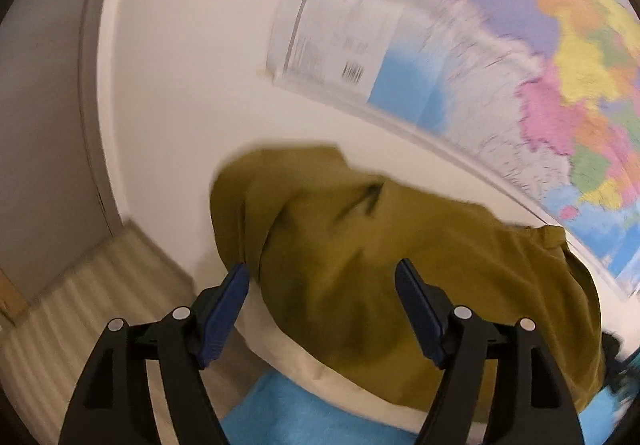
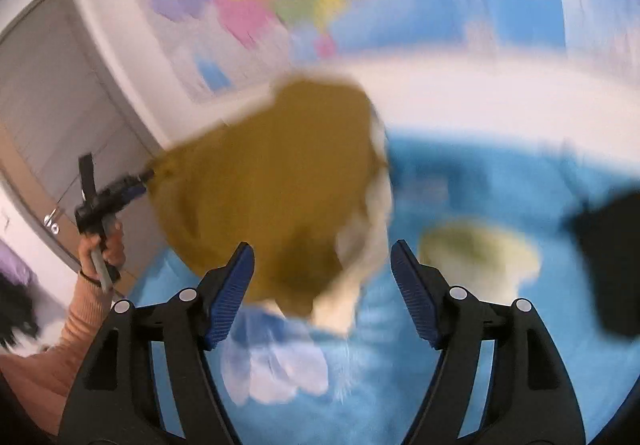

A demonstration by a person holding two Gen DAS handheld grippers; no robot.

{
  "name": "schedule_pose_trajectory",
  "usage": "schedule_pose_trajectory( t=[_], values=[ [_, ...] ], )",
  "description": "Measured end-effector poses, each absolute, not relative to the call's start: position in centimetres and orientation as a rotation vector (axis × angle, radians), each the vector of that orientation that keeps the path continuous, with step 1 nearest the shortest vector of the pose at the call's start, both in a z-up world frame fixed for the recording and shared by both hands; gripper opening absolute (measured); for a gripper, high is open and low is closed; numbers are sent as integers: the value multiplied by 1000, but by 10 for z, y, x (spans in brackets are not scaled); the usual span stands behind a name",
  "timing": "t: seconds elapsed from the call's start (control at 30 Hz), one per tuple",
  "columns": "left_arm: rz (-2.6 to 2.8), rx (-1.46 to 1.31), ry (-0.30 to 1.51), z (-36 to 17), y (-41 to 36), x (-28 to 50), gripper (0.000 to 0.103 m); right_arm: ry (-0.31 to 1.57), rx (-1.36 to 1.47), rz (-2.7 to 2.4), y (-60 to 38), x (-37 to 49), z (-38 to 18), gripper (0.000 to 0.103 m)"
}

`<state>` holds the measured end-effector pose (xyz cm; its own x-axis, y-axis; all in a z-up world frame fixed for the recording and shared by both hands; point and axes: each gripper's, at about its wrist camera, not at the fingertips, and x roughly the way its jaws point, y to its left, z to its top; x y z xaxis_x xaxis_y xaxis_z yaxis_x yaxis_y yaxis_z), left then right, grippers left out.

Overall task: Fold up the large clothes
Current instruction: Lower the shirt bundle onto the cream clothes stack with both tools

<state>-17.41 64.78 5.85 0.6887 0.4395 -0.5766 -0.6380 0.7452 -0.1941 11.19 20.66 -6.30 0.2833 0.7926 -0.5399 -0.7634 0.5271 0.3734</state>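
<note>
The olive garment (image 1: 400,265) hangs in the air above the blue bed (image 2: 480,185), in front of the wall map (image 1: 520,65); the left gripper (image 1: 322,309) and the right gripper (image 2: 322,289) both have their fingers wide, pressing on nothing; I judge a spreading toss; next, lay it flat and take two corners.

My wrist cams both look along fingers, close on olive garment (image 1: 360,265); share wall map (image 1: 520,85).

Both hand-held grippers, left (image 1: 322,281) and right (image 2: 322,265), gape.
</note>
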Motion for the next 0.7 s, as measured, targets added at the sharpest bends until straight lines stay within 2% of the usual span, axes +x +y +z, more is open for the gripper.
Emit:
schedule_pose_trajectory(
  t=[0.07, 0.1, 0.13, 0.2, 0.33, 0.37, 0.5, 0.57, 0.7],
  values=[
    [564, -341, 515, 69, 630, -170, 79, 666, -11, 1032, 227, 111, -45, 70],
    [524, -298, 516, 73, 617, -163, 82, 627, -32, 1053, 248, 112, -38, 67],
    [521, -257, 516, 74, 608, -155, 85, 621, -44, 1075, 255, 112, -49, 66],
    [515, -221, 563, 67, 603, -137, 86, 590, -83, 1059, 299, 121, -50, 69],
    [578, -306, 682, 28, 634, -108, 85, 794, -43, 1016, 363, 171, -77, 69],
    [578, -328, 697, 19, 640, -106, 85, 875, 41, 1015, 362, 187, -99, 70],
    [592, -290, 727, 0, 638, -96, 86, 995, 189, 1053, 340, 206, -145, 70],
    [614, -278, 714, 6, 632, -97, 83, 997, 216, 1047, 332, 206, -140, 70],
    [574, -276, 650, 21, 609, -112, 83, 865, 157, 1052, 313, 188, -102, 72]
  ],
)
